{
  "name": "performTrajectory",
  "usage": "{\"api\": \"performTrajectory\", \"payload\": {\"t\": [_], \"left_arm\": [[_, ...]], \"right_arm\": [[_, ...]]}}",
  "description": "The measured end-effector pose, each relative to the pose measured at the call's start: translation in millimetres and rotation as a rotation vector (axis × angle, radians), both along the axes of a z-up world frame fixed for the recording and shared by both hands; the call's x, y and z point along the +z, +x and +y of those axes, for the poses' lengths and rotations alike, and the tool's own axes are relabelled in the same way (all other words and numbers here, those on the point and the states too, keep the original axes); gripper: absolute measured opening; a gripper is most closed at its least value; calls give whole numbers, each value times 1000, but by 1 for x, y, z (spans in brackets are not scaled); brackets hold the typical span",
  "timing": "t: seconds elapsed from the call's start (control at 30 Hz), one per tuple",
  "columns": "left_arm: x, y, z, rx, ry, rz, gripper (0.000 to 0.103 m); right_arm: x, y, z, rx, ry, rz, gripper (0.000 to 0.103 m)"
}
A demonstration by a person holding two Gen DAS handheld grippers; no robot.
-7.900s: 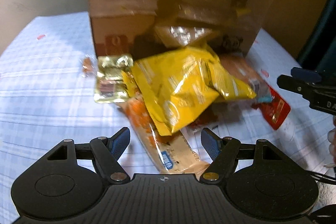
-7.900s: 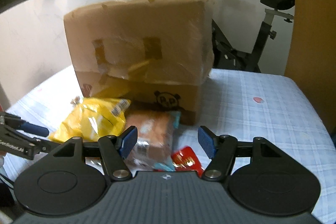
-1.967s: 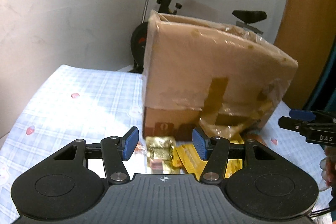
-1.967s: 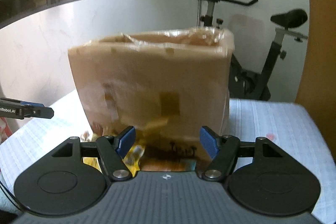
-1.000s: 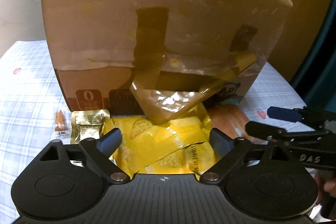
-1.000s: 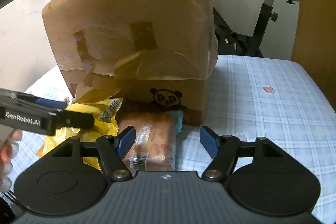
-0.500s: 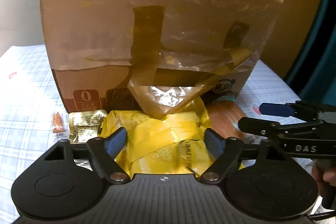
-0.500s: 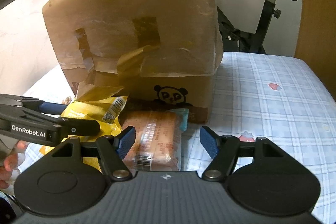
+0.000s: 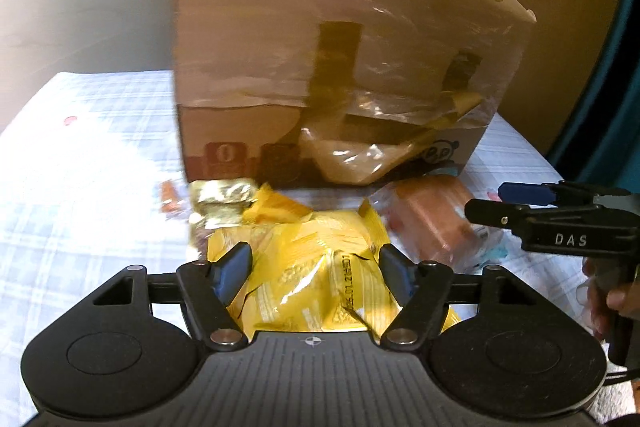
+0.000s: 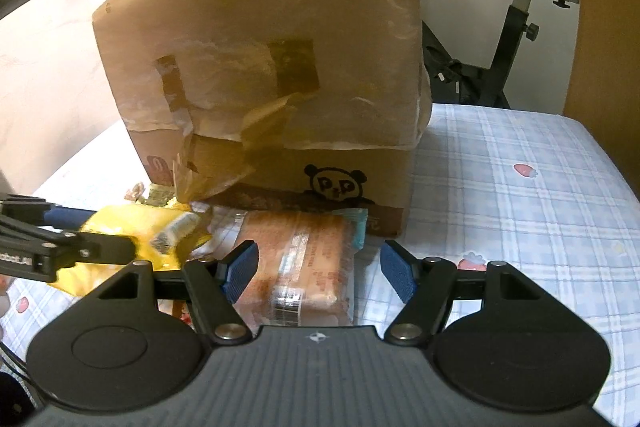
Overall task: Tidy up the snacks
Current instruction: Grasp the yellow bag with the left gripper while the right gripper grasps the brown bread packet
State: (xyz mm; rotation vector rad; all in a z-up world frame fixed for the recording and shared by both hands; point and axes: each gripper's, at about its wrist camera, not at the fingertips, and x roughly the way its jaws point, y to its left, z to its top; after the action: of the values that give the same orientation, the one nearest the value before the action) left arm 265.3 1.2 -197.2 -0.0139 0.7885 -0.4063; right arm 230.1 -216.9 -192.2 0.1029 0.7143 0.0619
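Note:
A crumpled yellow snack bag [image 9: 312, 267] sits between the pads of my left gripper [image 9: 314, 265], whose jaws are closing and pinch its sides. It is drawn a little away from the tall taped cardboard box [image 9: 340, 67]. In the right wrist view the left gripper [image 10: 112, 231] carries the yellow bag [image 10: 160, 227] at the far left. My right gripper [image 10: 320, 269] stands open and holds nothing, hovering over an orange-brown wrapped bread packet [image 10: 304, 259]. That packet [image 9: 432, 219] lies right of the yellow bag, below the right gripper [image 9: 486, 201].
A gold foil packet [image 9: 222, 197] and a small orange sweet [image 9: 170, 197] lie at the box's foot on the left. The checked tablecloth [image 10: 520, 227] stretches out to the right. An exercise bike [image 10: 520, 27] stands behind. A hand [image 9: 608, 303] holds the right tool.
My left gripper has drawn back from the box, its jaws narrowing onto the yellow bag, which came away from under the loose tape flap. The right gripper has stayed put.

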Motion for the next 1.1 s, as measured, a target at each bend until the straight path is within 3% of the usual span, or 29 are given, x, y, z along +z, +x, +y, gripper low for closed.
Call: {"api": "performTrajectory", "payload": {"t": [0.23,0.63,0.9,1.1], "left_arm": [[-1,-15,26,49,-15,-4,72],[-4,-19,26,90,-8,-7,78],[-11,-14,22,97,17,22,91],[-20,-6,22,106,10,45,98]], "right_arm": [[-4,0,7,27,18,22,71],[-16,22,29,34,-22,62,91],[-29,28,34,30,-56,61,90],[-33,27,25,16,-15,69,86]]}}
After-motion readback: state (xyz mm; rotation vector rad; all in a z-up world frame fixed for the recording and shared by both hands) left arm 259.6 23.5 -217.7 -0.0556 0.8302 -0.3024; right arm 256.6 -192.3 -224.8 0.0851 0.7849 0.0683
